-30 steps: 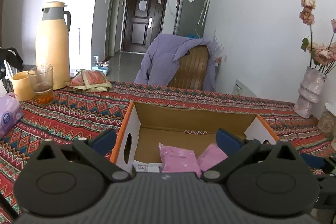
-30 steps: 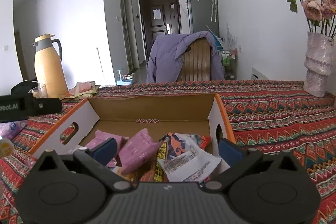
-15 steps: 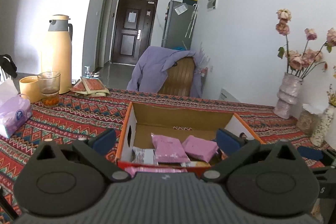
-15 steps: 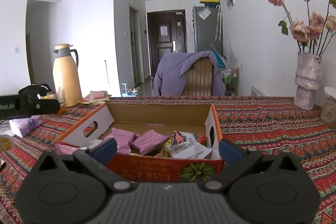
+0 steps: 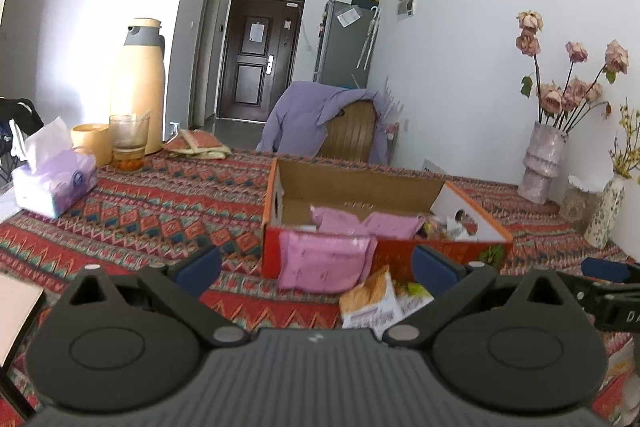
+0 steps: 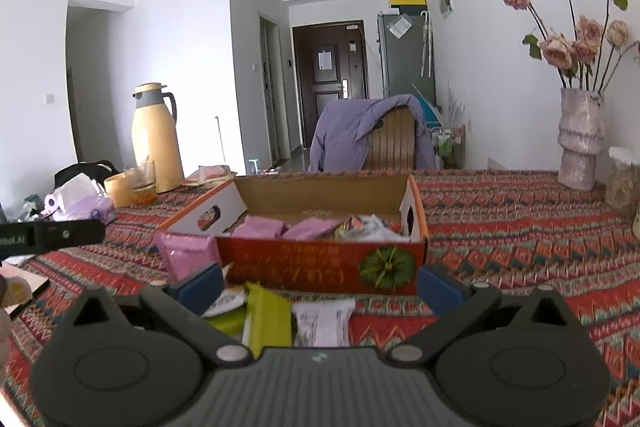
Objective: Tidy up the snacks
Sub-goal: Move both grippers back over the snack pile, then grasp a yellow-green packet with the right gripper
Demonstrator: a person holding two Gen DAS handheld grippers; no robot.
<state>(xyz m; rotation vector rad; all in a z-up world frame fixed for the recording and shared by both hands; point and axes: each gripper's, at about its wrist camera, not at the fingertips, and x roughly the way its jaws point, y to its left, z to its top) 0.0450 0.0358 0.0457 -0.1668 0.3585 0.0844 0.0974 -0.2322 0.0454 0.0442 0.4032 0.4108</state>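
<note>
Step in hand looks like the gap between picks: both tools sit low in front of the box, nothing carried. The left gripper [image 5: 316, 265] is spread wide with its blue pads empty; the right gripper [image 6: 320, 283] is likewise released and empty. Nearest the right gripper, loose on the red patterned tablecloth [image 6: 520, 227]: a lime-green flat snack packet [image 6: 268, 319] and a white printed wrapper [image 6: 324, 319], side by side, just short of the box front. The left view shows an orange-and-white crinkled snack bag [image 5: 374, 301] between its fingers, and beyond it a pink soft foil pouch [image 5: 324, 263] leaning against the box's front wall, outside it. Behind sits the shallow red-fronted cardboard box [image 6: 320, 267], open-topped, already holding more pink pouches [image 6: 280, 227] and mixed wrappers at its right end. Next move likely calls for closing on one loose packet, lifting it over the front wall and dropping it inside; flat packets on cloth need a low, edge-on pinch. Far back: a tall beige thermos jug [image 5: 138, 83] and a vase of dried pink roses [image 6: 580, 139], well apart from the work.
</note>
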